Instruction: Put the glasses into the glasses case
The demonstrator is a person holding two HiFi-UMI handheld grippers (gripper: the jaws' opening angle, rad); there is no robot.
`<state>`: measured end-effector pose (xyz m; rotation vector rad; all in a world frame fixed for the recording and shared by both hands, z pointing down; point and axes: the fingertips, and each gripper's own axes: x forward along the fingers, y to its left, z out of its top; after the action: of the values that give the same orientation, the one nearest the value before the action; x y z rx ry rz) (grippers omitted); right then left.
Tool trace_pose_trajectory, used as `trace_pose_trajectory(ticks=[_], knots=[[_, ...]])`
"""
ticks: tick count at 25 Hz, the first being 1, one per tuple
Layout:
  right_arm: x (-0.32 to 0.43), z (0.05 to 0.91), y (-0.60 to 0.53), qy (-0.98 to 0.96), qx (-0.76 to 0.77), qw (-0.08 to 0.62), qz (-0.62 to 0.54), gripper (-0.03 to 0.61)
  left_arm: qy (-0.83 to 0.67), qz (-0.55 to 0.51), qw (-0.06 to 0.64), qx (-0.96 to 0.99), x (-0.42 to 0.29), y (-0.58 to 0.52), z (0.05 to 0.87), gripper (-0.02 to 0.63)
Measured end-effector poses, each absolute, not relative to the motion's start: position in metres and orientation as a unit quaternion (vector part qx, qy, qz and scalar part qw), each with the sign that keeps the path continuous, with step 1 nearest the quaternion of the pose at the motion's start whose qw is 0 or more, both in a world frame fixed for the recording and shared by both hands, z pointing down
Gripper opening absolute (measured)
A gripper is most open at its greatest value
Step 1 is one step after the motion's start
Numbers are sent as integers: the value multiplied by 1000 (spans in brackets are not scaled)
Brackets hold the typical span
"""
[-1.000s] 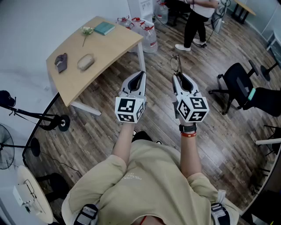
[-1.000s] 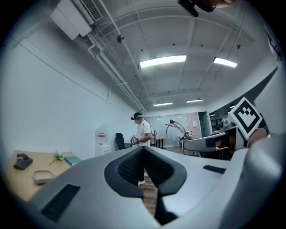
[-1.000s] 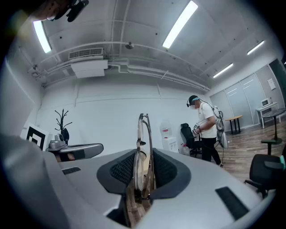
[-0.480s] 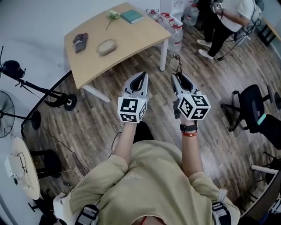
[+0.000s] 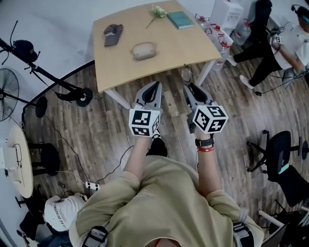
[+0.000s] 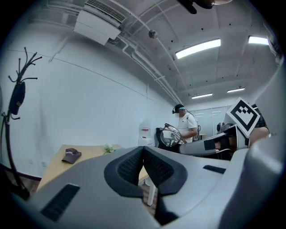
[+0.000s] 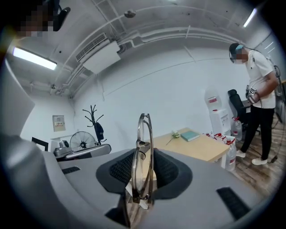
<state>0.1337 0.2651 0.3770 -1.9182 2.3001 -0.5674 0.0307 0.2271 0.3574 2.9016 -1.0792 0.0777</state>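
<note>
Held both grippers side by side out in front of the body, above the wood-plank floor (image 5: 106, 130). Had the right gripper (image 5: 188, 87) clamped on the folded glasses (image 7: 144, 154), pads pressed on the lower part of the frame from either side, lenses upright and edge-on, the top of the frame jutting well past the jaw tips. Had the left gripper (image 6: 143, 162) closed pad against pad, with nothing between. Pointed both roughly level toward a pale wooden table (image 5: 178, 46) just ahead, the glasses near its front edge in the head view. Found the tan oval glasses case (image 5: 144, 50) lying on the tabletop, seemingly closed, well apart from the glasses and touched by neither gripper. Noted a dark cap (image 5: 112, 34) beside the case to the left, then a flower sprig (image 5: 157, 10) and a teal book (image 5: 180, 19) near the far edge. Made out clear water bottles (image 5: 221, 44) on the floor past the table's right end, a person in a white shirt (image 5: 285, 46) farther right, and a standing fan (image 5: 7, 91) off at the left wall.
</note>
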Motion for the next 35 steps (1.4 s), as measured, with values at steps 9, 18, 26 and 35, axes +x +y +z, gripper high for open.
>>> trace_pose_trajectory(ticks=[9,18,26,35], knots=[[73,386,113,804,-556,34,-208,120,-389,25,44,920,-23,88,375,23],[31,398,-3,821,-535,-6,-200,120,-421,27,40,906,-71,-20,388,23],[29,425,-70,821,-527,-49,-211,120,-426,33,53,903,-67,-80,402,23],[50,462,-162,853,-467,-64,-225,122,-432,48,69,898,-44,-172,441,23]])
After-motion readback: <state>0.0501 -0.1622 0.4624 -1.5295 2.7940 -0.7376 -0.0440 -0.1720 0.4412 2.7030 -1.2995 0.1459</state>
